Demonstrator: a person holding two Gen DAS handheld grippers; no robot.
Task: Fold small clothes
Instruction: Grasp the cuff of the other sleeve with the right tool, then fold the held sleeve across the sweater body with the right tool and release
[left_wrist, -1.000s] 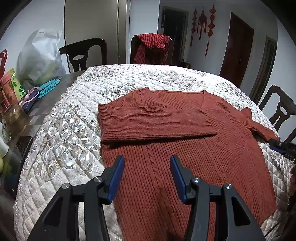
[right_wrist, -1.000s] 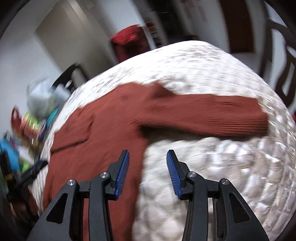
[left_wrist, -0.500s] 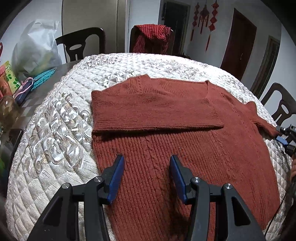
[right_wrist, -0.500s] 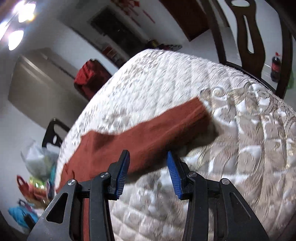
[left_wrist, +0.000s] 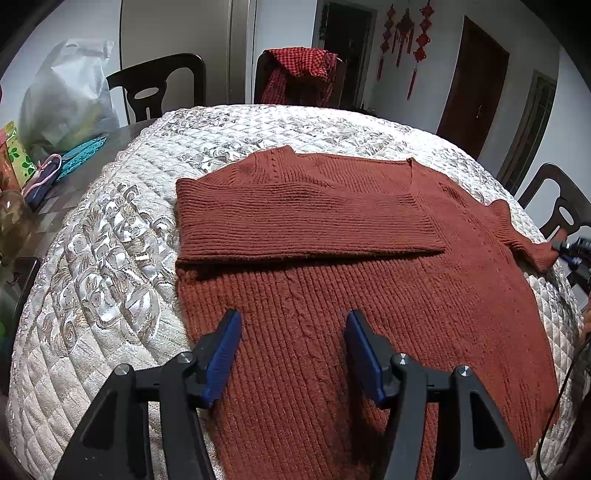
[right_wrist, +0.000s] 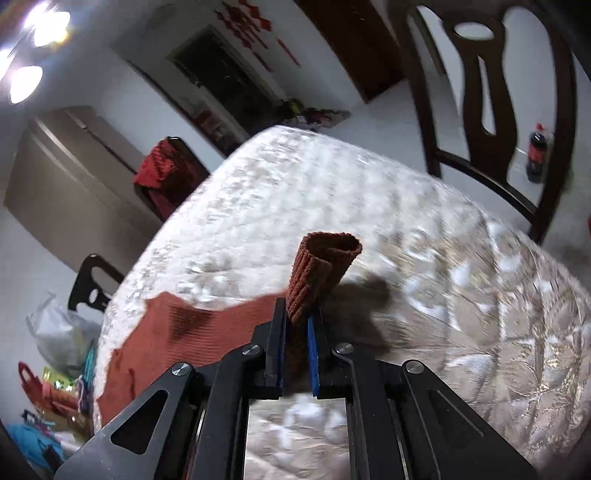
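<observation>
Pinching sweater cuff (right_wrist: 325, 266), right gripper (right_wrist: 295, 325) just closed; left gripper (left_wrist: 291, 350) agape above sweater (left_wrist: 332, 295).

no readable text
no label, brand, number or sign can be made out in either view

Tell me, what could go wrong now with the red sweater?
The right gripper pinches only the cuff of the sleeve, so it might slip out when pulled across. Tugging could also drag the sweater and undo the folded sleeve. The left gripper hangs open above it, pinning nothing down.
</observation>
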